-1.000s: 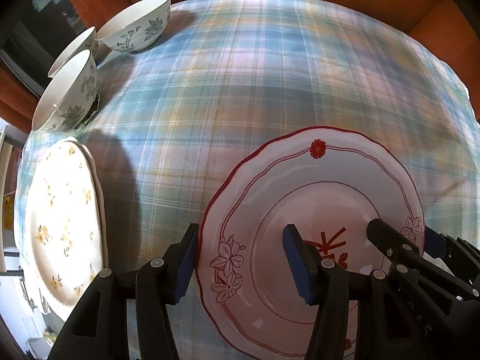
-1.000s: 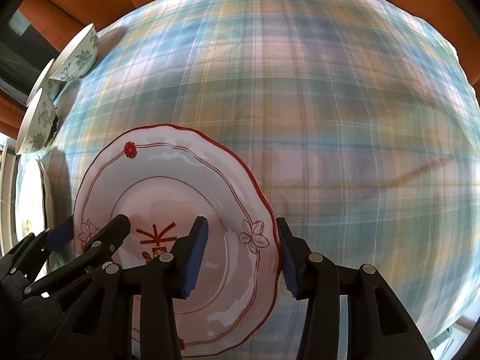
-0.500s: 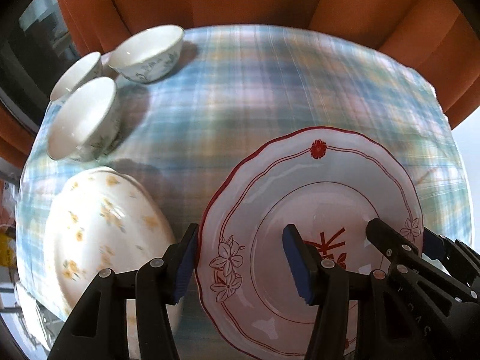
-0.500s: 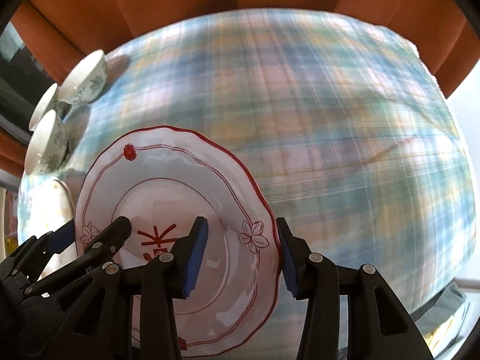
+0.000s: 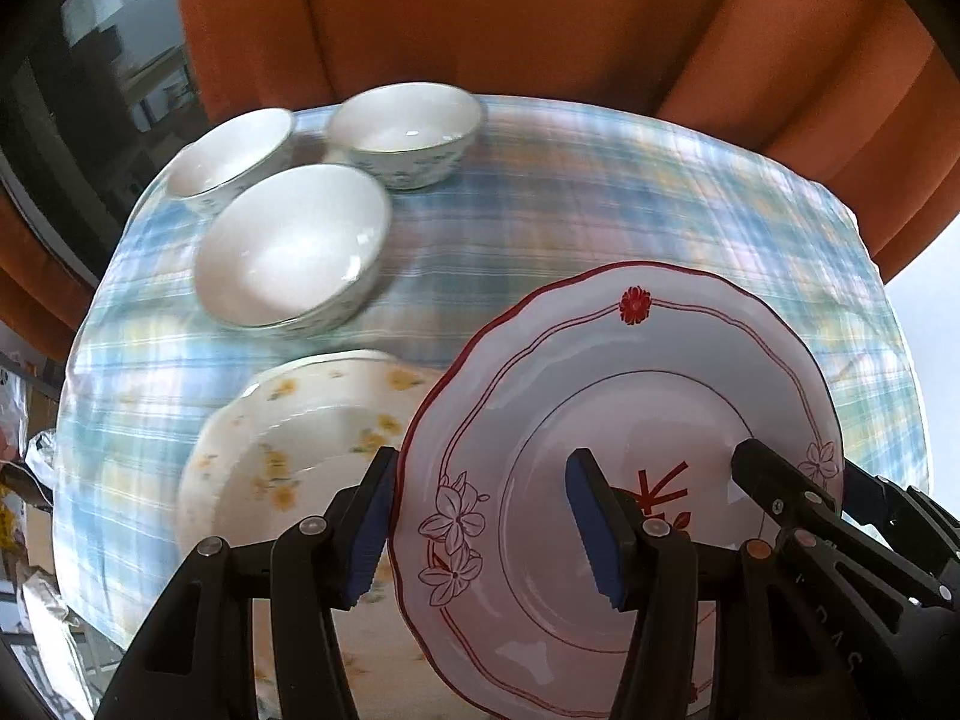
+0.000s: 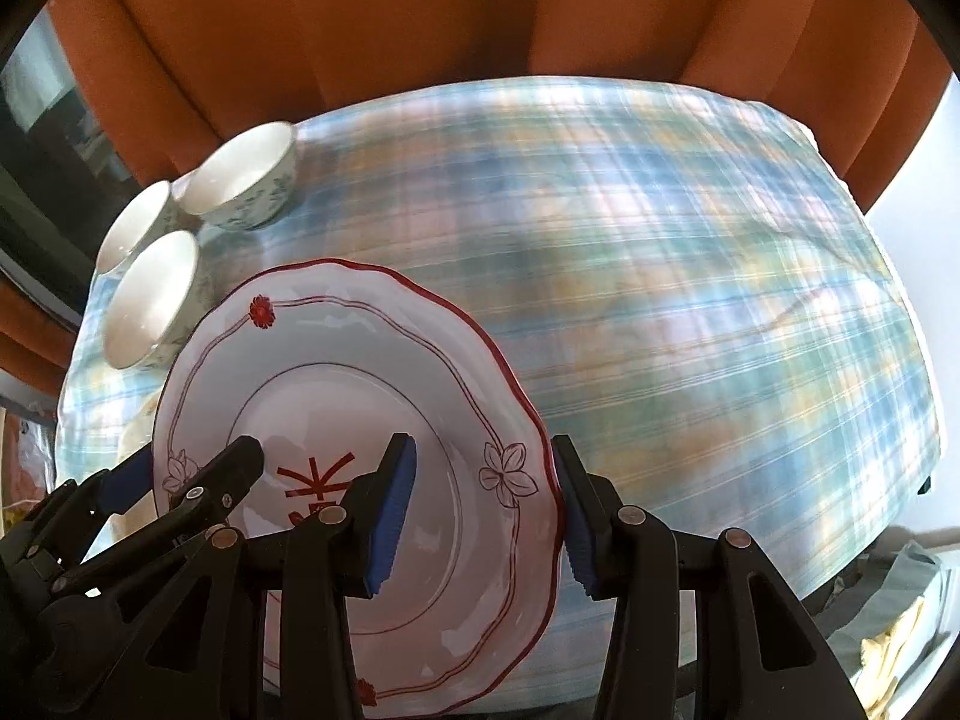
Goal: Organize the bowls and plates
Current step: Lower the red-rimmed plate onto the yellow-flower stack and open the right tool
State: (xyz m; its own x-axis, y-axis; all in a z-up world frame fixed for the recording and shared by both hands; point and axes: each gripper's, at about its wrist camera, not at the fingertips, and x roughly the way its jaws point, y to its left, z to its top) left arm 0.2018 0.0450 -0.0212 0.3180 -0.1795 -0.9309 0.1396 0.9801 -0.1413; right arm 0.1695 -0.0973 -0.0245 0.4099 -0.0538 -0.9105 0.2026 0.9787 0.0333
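**Red-rimmed plate carried between both tools toward the yellow-flowered stack**

Red trim and glossy white glaze fill the space nearest me: the red-rimmed plate (image 5: 624, 480) is held off the table, its left edge between the fingers of my left gripper (image 5: 486, 528) and its right edge between those of my right gripper (image 6: 480, 504). Each tool has one blue pad on the plate's face and the other at the rim. Whether the outer pads are truly pressing, I cannot tell, though the plate is clear of the cloth and looks clamped.

Just ahead and to the left of my left tool lies the yellow-flowered plate (image 5: 300, 438), flat on the plaid tablecloth (image 6: 690, 300), partly hidden under the plate I carry. That, I judge, is where this one goes.

To do it well I should move both tools together so the glaze does not slip, keep the plate level, centre it over the lower plate, and lower it gently before releasing.

Farther on, left of both tools, three white bowls (image 5: 294, 246) sit clustered; I should keep clear of them. Orange curtains (image 6: 480, 18) hang beyond.
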